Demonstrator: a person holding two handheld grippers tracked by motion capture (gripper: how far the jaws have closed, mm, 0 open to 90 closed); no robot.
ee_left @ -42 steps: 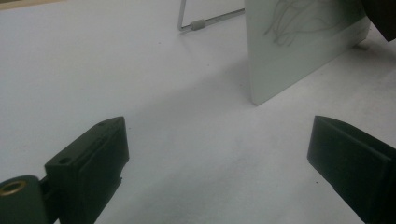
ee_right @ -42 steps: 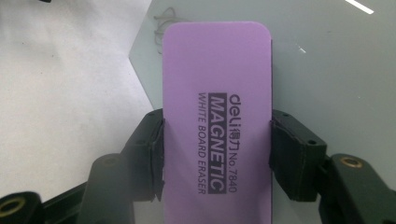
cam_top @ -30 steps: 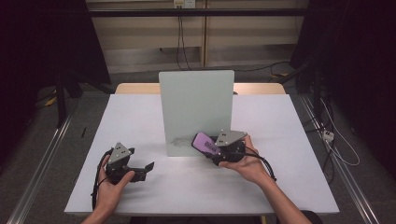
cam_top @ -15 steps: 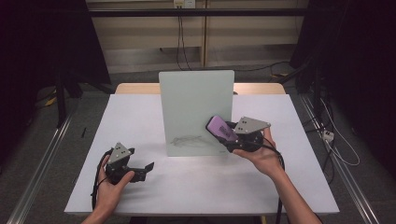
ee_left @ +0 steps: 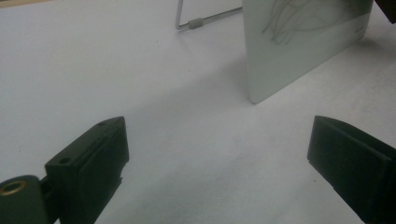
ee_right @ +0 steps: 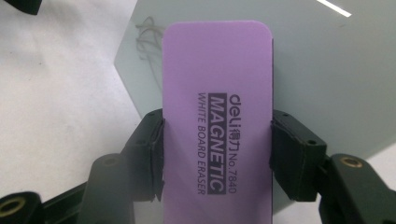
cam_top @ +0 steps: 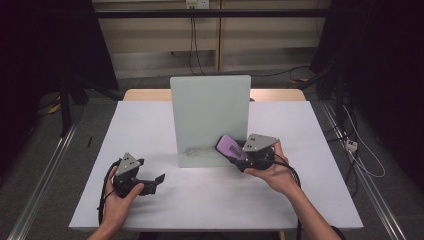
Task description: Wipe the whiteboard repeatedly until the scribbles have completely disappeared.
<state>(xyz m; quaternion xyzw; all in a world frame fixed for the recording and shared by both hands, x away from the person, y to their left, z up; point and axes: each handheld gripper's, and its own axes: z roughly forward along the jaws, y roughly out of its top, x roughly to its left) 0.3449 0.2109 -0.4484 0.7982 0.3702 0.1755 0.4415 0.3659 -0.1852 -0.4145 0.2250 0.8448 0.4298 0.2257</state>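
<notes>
A pale whiteboard (cam_top: 210,110) stands upright at the table's middle, with a faint grey scribble (cam_top: 197,150) near its lower edge. My right gripper (cam_top: 236,151) is shut on a purple whiteboard eraser (cam_top: 230,146), held against the board's lower right part. In the right gripper view the eraser (ee_right: 217,116) sits between both jaws of the right gripper (ee_right: 217,144), with the board (ee_right: 327,70) and the scribble (ee_right: 147,35) behind it. My left gripper (cam_top: 154,181) rests on the table at the front left, open and holding nothing. In its own view, that left gripper (ee_left: 219,154) faces the whiteboard (ee_left: 303,51).
The white table (cam_top: 150,125) has bare surface on both sides of the board. A wire stand (ee_left: 196,22) props the board from behind. Cables (cam_top: 360,160) run along the floor to the right of the table.
The right gripper with the eraser slid right and up along the board, then came back down a little. The left gripper kept still.
</notes>
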